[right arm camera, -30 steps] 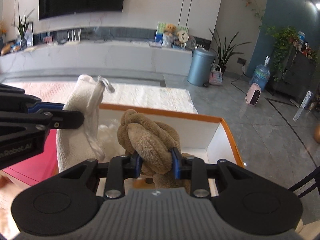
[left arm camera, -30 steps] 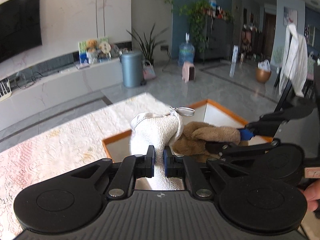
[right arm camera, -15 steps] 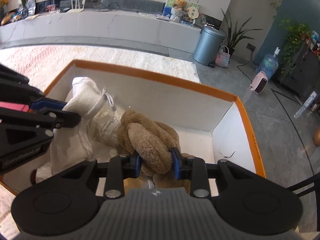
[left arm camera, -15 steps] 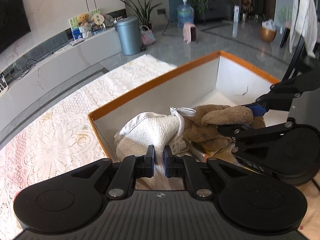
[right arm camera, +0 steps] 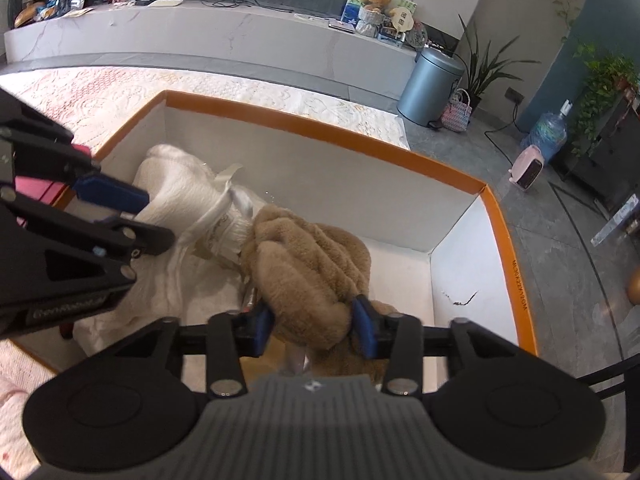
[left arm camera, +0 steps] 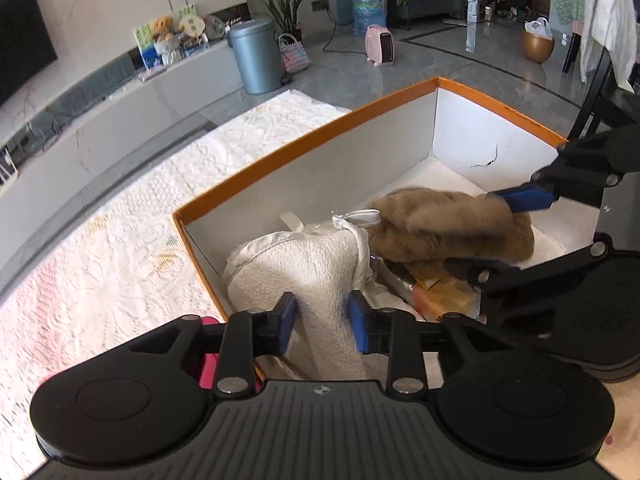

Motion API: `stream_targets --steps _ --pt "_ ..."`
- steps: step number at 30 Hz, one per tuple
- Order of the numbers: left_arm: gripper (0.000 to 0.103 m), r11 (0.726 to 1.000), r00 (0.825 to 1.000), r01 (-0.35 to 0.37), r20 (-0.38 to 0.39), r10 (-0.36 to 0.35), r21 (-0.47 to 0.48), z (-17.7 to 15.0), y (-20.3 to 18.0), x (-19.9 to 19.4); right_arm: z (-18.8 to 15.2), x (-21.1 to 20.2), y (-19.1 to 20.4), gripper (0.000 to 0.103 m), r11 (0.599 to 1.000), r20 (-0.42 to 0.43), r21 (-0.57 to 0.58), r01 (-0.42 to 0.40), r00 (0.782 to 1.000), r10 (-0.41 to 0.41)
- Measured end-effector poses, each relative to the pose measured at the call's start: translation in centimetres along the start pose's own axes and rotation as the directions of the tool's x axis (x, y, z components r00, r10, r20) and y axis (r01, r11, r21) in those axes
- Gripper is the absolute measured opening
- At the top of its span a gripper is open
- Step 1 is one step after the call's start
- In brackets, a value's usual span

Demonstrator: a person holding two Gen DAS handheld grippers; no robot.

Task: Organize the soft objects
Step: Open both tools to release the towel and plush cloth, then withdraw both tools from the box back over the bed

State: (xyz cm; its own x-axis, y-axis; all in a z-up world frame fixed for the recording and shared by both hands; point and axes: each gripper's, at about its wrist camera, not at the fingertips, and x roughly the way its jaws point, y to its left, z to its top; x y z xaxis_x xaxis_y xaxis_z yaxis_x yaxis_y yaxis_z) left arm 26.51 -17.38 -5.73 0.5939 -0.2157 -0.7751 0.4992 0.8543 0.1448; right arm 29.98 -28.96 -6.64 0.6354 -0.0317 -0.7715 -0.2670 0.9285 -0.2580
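Left tongs (left arm camera: 322,320) sit at the lower centre of the left wrist view, jaws opening, with the white towel bundle (left arm camera: 316,264) between the blue pads; a narrow gap shows on each side, so the pads do not press it. Right tongs (right arm camera: 313,322) sit at the lower centre of the right wrist view, jaws also opening, with the brown plush toy (right arm camera: 308,272) between the pads; the plush fills the space and brushes both pads.

Both soft objects lie inside the orange-rimmed box (right arm camera: 320,130), which has white inner walls. The towel bundle occupies the left end of the box and the plush toy lies just beside it, touching it at the tied white ribbon (left arm camera: 358,218). The right end of the box floor is bare.

The box rests on a surface covered by a lace cloth (left arm camera: 120,240). A pink item (left arm camera: 210,360) lies outside the box, against its near left corner.
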Motion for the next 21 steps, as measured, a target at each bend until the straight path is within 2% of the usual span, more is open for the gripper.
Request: stream_targets --steps 1,3,10,14,21 --pt "0.051 1.000 1.000 -0.002 0.007 0.002 0.005 -0.1 0.0 -0.4 -0.1 -0.3 0.2 0.057 1.000 0.003 -0.018 0.004 1.000 -0.004" --pt "0.054 1.000 1.000 0.001 0.019 -0.001 0.010 -0.1 0.1 -1.1 -0.1 -0.9 0.5 0.066 0.999 0.009 -0.043 0.018 1.000 -0.018" --pt "0.064 1.000 0.998 -0.006 0.059 0.005 0.013 -0.9 0.6 -3.9 -0.2 -3.1 0.6 0.073 0.999 0.002 -0.035 0.011 1.000 -0.011" --pt "0.065 1.000 0.994 0.003 0.111 -0.001 -0.015 -2.1 1.2 -6.3 -0.5 -4.9 1.0 0.084 1.000 0.034 0.005 0.004 0.999 -0.004" --pt "0.065 0.991 0.982 -0.021 0.184 0.045 -0.134 -5.8 3.2 -10.3 -1.6 -9.1 3.7 0.085 0.995 0.156 0.097 -0.018 0.988 0.003"
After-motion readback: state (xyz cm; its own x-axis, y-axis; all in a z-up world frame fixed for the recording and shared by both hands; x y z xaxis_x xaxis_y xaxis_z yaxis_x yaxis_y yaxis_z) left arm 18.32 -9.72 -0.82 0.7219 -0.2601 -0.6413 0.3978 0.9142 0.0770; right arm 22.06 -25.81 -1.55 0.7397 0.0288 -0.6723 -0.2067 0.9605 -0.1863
